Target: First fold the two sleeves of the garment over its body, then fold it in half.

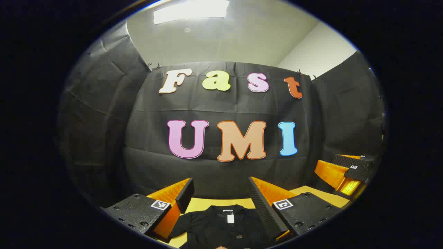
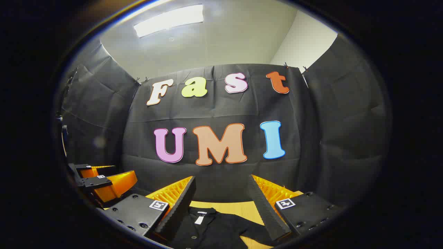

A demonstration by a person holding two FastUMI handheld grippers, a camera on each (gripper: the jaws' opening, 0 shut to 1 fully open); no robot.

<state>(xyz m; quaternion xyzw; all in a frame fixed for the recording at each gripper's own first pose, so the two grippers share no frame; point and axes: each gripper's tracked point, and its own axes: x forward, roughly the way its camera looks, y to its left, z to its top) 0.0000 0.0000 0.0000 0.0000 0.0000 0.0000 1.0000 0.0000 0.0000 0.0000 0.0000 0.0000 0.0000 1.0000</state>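
Left gripper view is showing the left claw (image 1: 221, 193) hanging with its jaws spread wide and nothing between them, and the garment (image 1: 221, 226) is lying ahead of and below it on the counter (image 1: 204, 204), collar pointing toward the booth's back wall. The collar is sitting almost midway between that claw's two fingers, so the left claw is lining up over the garment's middle near the neck, not over a sleeve. Right gripper view is showing the right claw (image 2: 221, 193) likewise gaping and holding nothing. Here the collar (image 2: 202, 211) is falling toward that claw's left finger and one sleeve (image 2: 252, 230) is running out beneath its right finger, so the right claw is standing nearer that sleeve than the left claw is. The other claw (image 2: 100, 180) is showing far off at the left edge of this view, level with it; the two are hovering well apart, side by side. The garment's long axis is running from the collar at the far end toward the person, its lower part passing out of sight under the claws.

The garment is looking dark and soft, lying flat and face up with a white tag (image 1: 231, 218) inside the collar and small buttons down the front. Neither sleeve is folded yet, so I judge the task is only beginning, the right-hand sleeve seeming the likelier first reach.
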